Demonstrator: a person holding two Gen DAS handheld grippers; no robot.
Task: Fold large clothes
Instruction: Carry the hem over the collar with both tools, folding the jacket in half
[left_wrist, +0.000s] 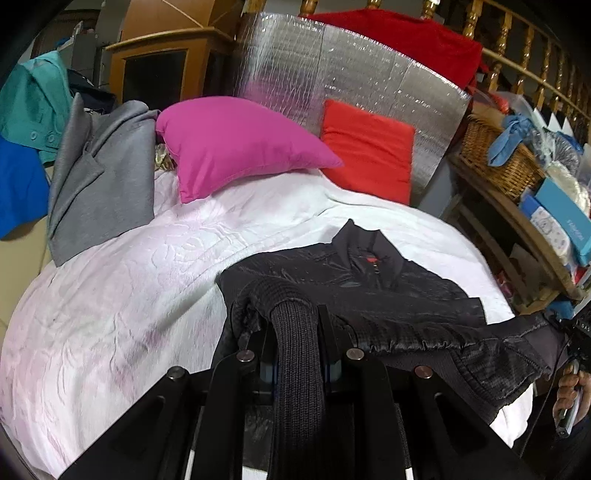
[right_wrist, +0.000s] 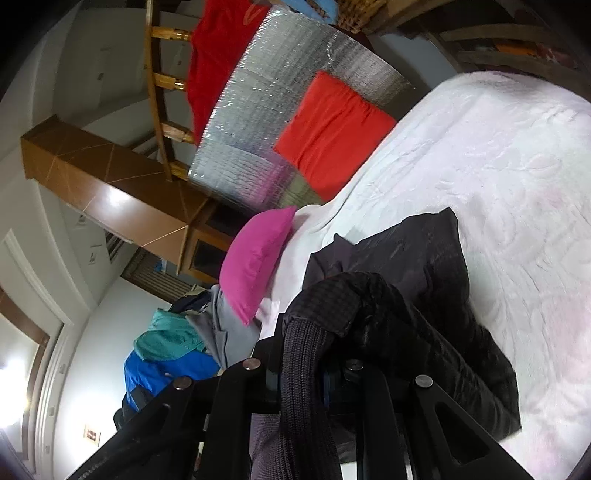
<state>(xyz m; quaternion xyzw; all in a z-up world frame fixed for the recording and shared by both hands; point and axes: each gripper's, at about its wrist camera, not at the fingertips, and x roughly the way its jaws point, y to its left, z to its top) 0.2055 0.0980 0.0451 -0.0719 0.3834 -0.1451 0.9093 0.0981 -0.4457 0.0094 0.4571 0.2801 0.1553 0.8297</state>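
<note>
A black quilted jacket (left_wrist: 391, 291) lies on the white bedspread (left_wrist: 129, 295), collar toward the pillows. My left gripper (left_wrist: 295, 332) is shut on the jacket's ribbed knit hem (left_wrist: 295, 369), which hangs down between its fingers. In the right wrist view, tilted sideways, the same jacket (right_wrist: 417, 258) lies on the bedspread (right_wrist: 517, 166). My right gripper (right_wrist: 306, 354) is shut on another stretch of the ribbed hem (right_wrist: 299, 387). The right gripper also shows at the left wrist view's right edge (left_wrist: 576, 332), held by a hand (left_wrist: 570, 391).
A pink pillow (left_wrist: 236, 144) and a red pillow (left_wrist: 369, 151) lean against a silver quilted headboard (left_wrist: 325, 74). A grey coat (left_wrist: 99, 177), a teal garment (left_wrist: 33, 103) and a blue one lie at the left. A wicker basket (left_wrist: 498, 158) and boxes crowd a shelf at the right.
</note>
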